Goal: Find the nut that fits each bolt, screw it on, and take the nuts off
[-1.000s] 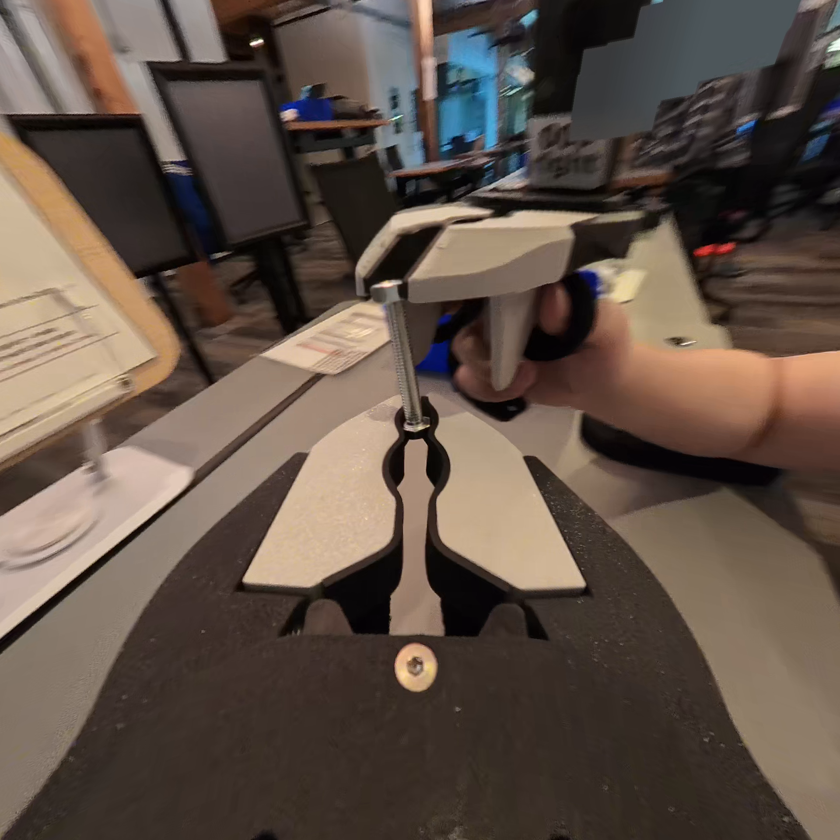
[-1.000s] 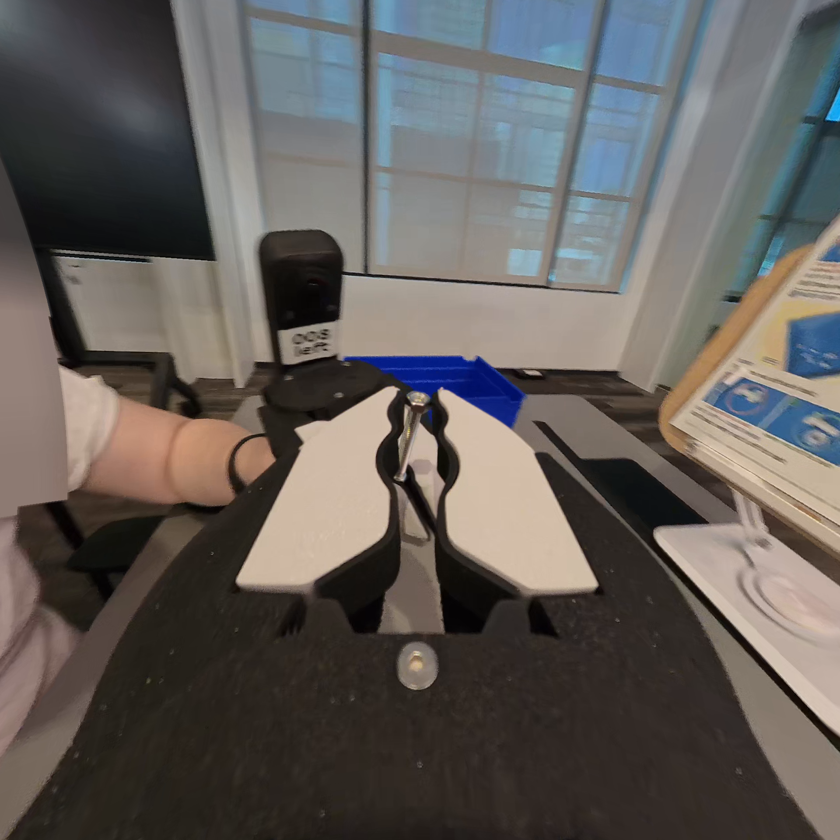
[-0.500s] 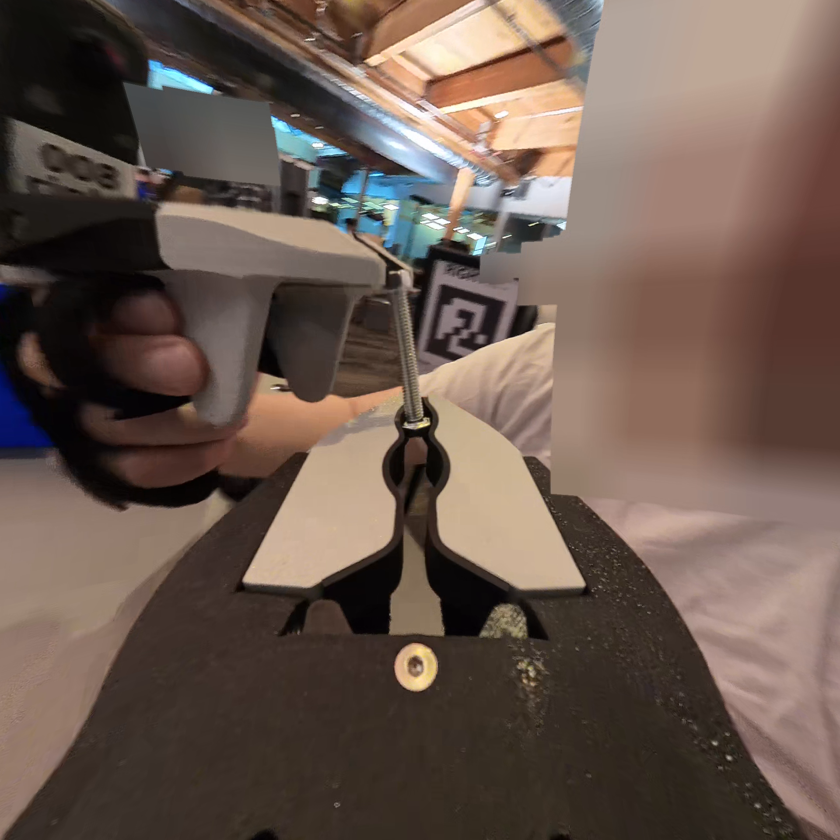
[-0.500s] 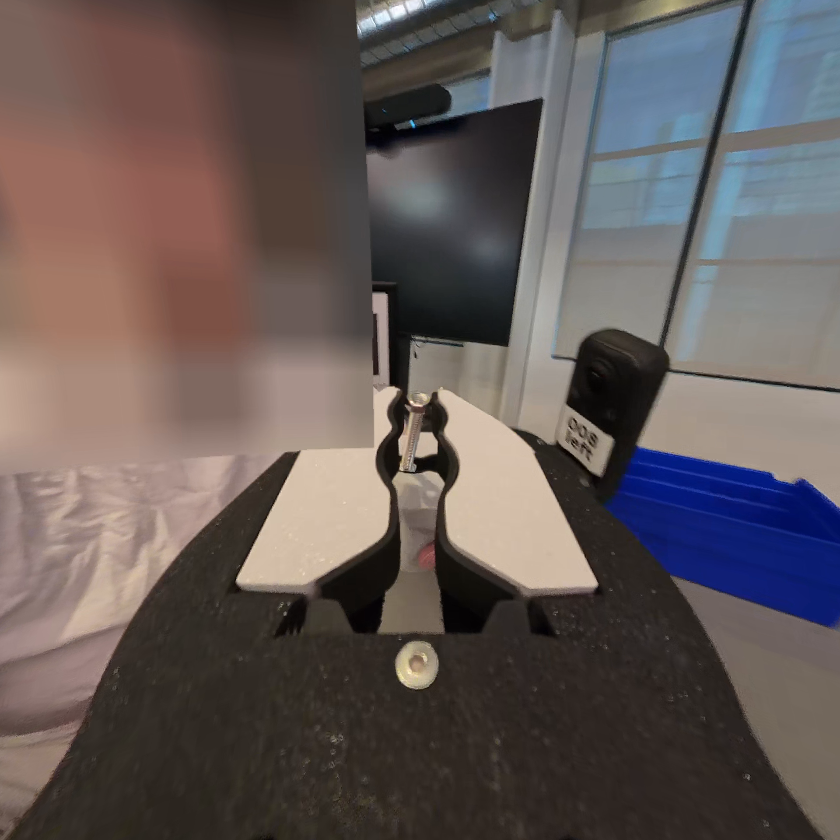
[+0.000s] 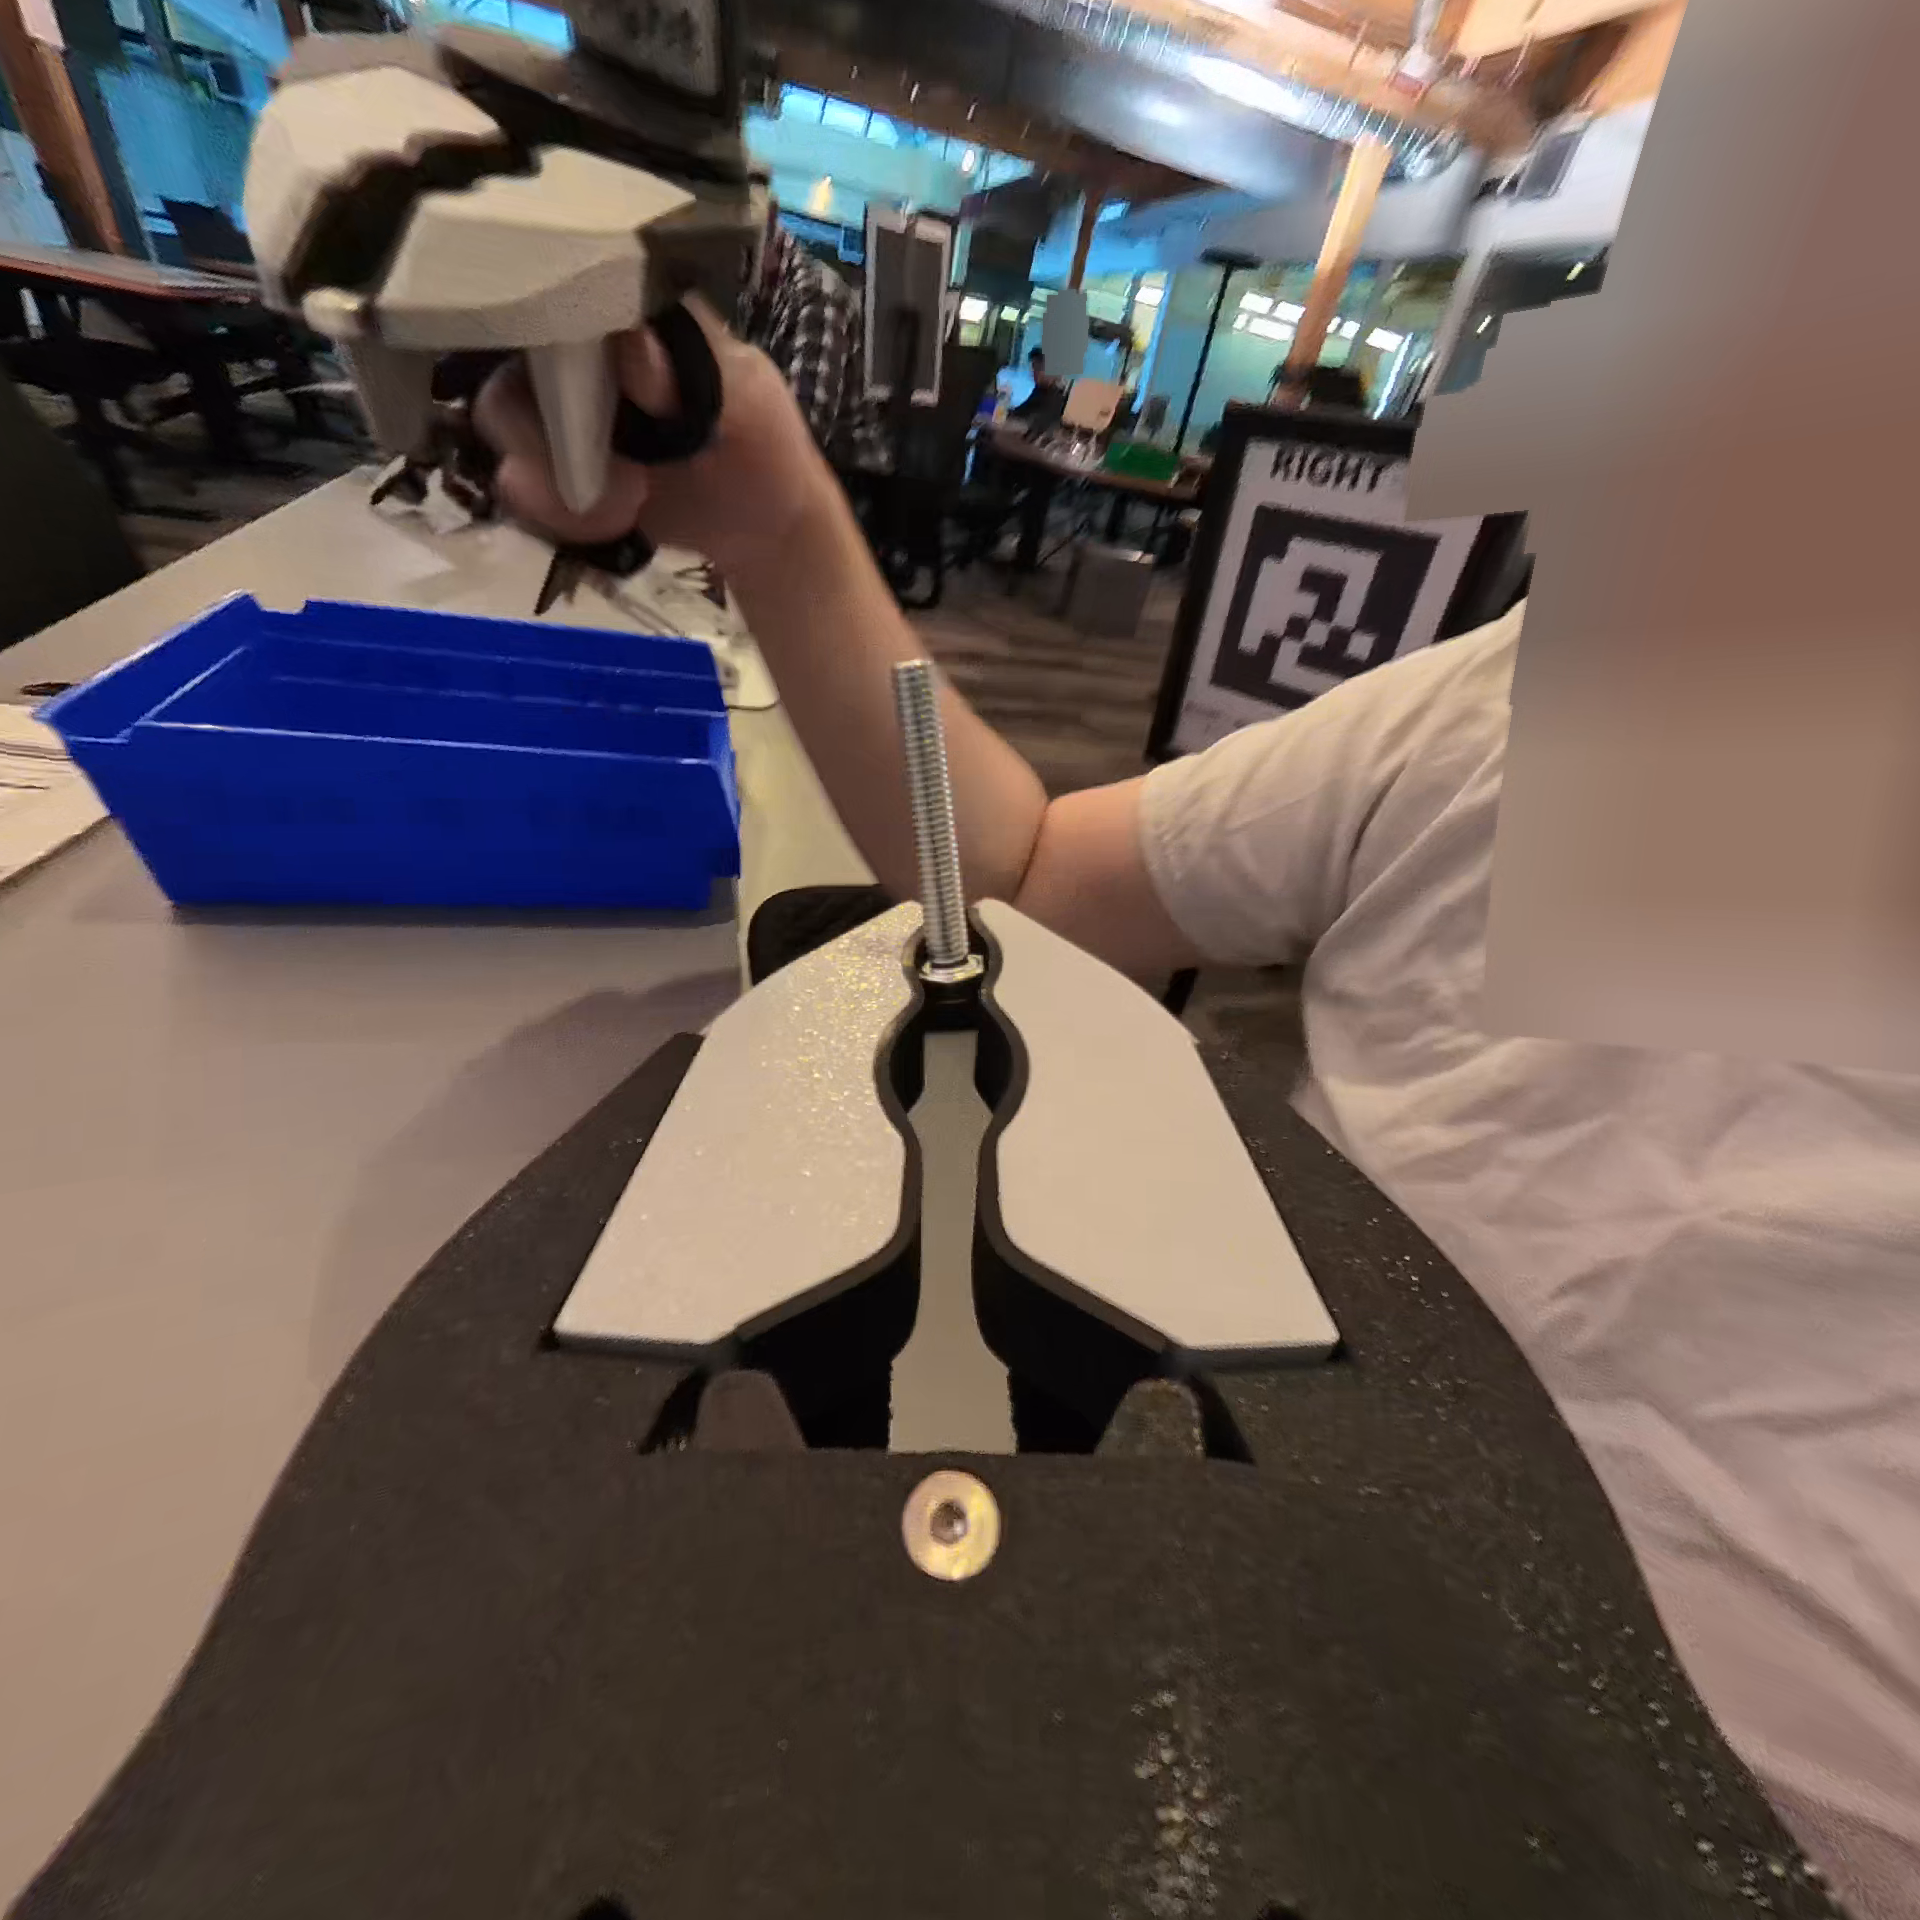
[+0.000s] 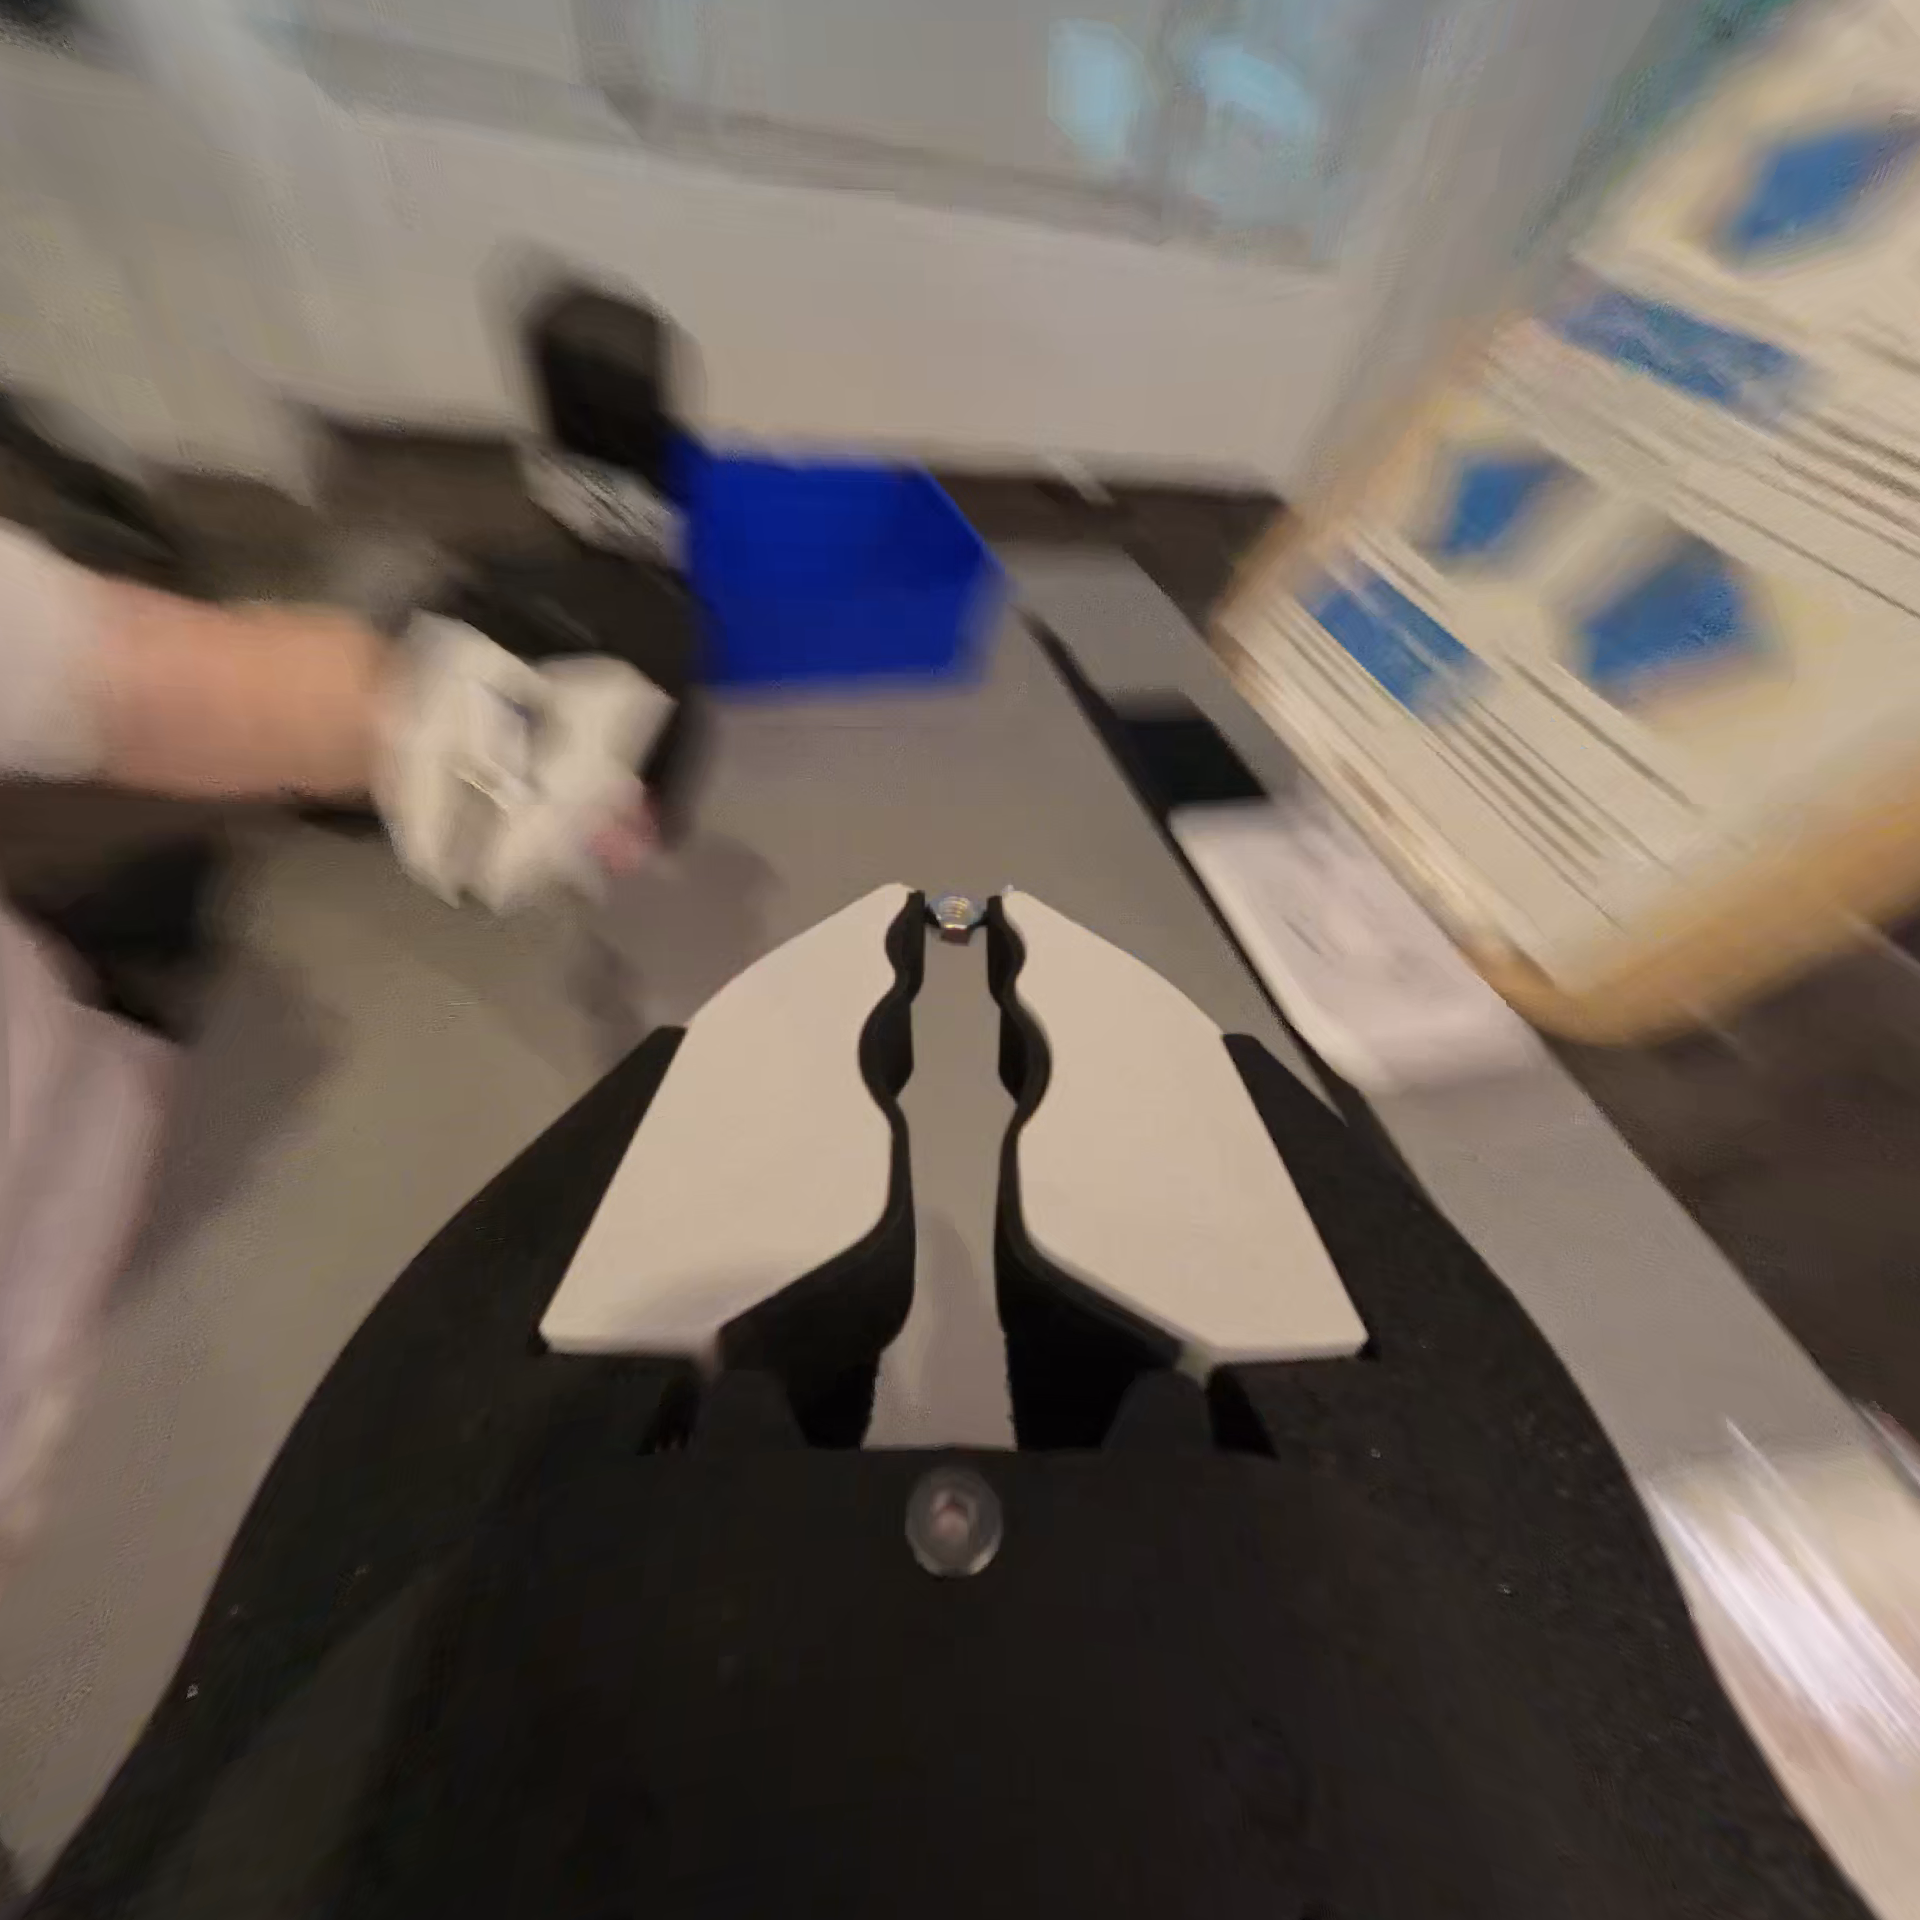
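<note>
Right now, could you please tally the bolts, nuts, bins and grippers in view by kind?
bolt: 1
nut: 1
blue bin: 1
grippers: 2 (left gripper, right gripper)
Total: 5

1. Left gripper [image 5: 951, 940]: pale grey fingers [image 5: 769, 1153], black wavy inner edges, black grainy body, one silver screw [image 5: 950, 1525].
2. Right gripper [image 6: 956, 914]: same build.
3. Person: white short sleeve [image 5: 1340, 831].
</note>
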`<action>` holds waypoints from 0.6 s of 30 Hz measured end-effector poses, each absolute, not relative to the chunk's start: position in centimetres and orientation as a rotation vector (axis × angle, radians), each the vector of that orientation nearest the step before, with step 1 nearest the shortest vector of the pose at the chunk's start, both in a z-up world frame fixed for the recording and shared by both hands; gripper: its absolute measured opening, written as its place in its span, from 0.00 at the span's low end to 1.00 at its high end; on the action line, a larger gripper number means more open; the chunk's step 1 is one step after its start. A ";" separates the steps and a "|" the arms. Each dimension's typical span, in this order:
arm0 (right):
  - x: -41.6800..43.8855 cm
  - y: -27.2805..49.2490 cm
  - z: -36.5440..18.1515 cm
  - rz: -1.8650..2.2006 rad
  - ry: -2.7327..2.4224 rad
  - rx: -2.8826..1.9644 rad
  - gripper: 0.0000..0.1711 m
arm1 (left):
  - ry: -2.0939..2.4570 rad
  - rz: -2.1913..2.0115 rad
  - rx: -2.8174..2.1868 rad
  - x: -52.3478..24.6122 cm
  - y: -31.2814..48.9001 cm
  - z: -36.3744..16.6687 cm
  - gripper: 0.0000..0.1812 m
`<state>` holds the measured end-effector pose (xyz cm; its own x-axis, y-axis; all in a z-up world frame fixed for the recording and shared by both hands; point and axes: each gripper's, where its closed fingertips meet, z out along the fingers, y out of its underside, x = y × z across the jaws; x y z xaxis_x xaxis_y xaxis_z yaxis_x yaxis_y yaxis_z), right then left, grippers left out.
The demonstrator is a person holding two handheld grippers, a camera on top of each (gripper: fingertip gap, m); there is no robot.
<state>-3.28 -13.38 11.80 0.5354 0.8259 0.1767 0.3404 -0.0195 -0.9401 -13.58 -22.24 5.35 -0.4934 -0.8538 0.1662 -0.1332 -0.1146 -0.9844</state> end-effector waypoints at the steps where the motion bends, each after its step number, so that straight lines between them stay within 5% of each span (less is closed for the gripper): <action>1: 1.3 -12.9 10.5 0.276 -0.948 -1.760 0.06 | 1.617 -1.618 -1.102 -13.6 -22.1 5.1 0.02; 3: 10.8 -14.1 6.4 -0.070 -0.803 -2.103 0.06 | 1.642 -1.548 -1.107 -13.4 -21.9 4.7 0.02; 8: 25.3 -18.2 -4.2 -0.093 -0.254 -2.716 0.07 | 1.654 -1.507 -1.140 -13.1 -21.7 4.0 0.02; 13: 29.4 -19.5 -10.4 0.049 -0.082 -2.882 0.07 | 1.639 -1.493 -1.148 -13.2 -21.4 4.2 0.02; 18: 31.1 -18.8 -10.1 0.041 0.042 -2.786 0.14 | 1.614 -1.468 -1.166 -13.3 -20.5 4.3 0.02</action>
